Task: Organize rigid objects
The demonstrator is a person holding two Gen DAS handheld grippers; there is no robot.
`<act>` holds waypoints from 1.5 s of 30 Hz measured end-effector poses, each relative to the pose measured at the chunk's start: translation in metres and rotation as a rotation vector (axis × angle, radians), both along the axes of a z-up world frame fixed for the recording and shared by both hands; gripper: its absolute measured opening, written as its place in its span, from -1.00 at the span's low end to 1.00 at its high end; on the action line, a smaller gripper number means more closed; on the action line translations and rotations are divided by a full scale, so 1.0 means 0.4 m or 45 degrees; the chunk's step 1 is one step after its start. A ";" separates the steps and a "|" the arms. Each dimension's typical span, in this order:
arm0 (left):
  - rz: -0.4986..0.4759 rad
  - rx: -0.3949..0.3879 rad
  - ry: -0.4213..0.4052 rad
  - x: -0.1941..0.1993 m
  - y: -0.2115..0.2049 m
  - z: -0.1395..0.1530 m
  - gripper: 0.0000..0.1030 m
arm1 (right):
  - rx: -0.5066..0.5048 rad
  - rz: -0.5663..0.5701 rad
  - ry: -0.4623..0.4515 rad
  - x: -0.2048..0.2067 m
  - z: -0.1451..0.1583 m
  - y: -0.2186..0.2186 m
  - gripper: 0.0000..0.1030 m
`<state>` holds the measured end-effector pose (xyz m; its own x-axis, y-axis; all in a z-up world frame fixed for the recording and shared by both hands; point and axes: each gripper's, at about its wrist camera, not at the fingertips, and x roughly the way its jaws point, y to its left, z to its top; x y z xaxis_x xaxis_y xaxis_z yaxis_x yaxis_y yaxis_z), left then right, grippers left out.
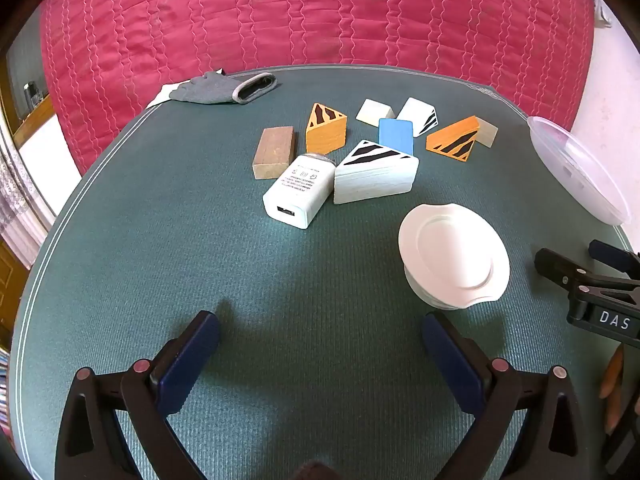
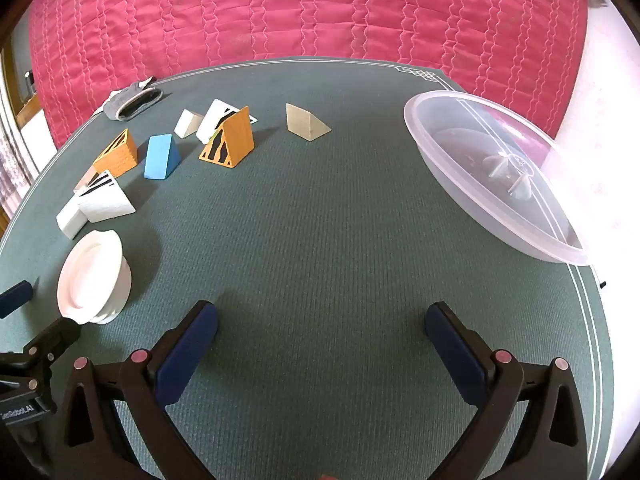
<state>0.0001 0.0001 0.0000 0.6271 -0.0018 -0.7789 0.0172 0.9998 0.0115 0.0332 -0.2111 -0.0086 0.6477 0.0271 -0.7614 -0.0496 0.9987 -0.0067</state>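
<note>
This looks like a bedroom in a home: a quilted crimson bedspread point(image 1: 320, 12) fills the space behind a green cloth-covered table point(image 1: 280, 280), a wooden door point(image 1: 10, 280) and lace curtain point(image 1: 16, 200) stand at the left, and a grey glove point(image 1: 216, 88) lies about

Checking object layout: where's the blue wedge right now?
Left wrist view: blue wedge sits mid-cluster on the green mat, behind the big white striped wedge, between two orange striped wedges.
</note>
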 end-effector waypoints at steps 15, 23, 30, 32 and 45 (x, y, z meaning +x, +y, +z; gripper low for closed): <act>0.000 0.005 -0.005 0.000 0.000 0.000 1.00 | -0.001 0.000 0.001 0.000 0.000 0.003 1.00; 0.004 0.006 -0.004 -0.002 -0.002 0.000 1.00 | 0.000 0.000 0.002 0.001 -0.001 -0.002 1.00; 0.005 0.006 -0.001 0.004 -0.005 -0.004 1.00 | 0.002 0.001 0.002 0.001 -0.001 -0.002 1.00; 0.005 0.006 -0.001 0.004 -0.006 -0.004 1.00 | 0.001 0.001 0.002 0.000 -0.002 -0.002 1.00; 0.005 0.006 0.000 0.004 -0.006 -0.004 1.00 | 0.110 0.064 -0.026 -0.012 0.003 -0.006 1.00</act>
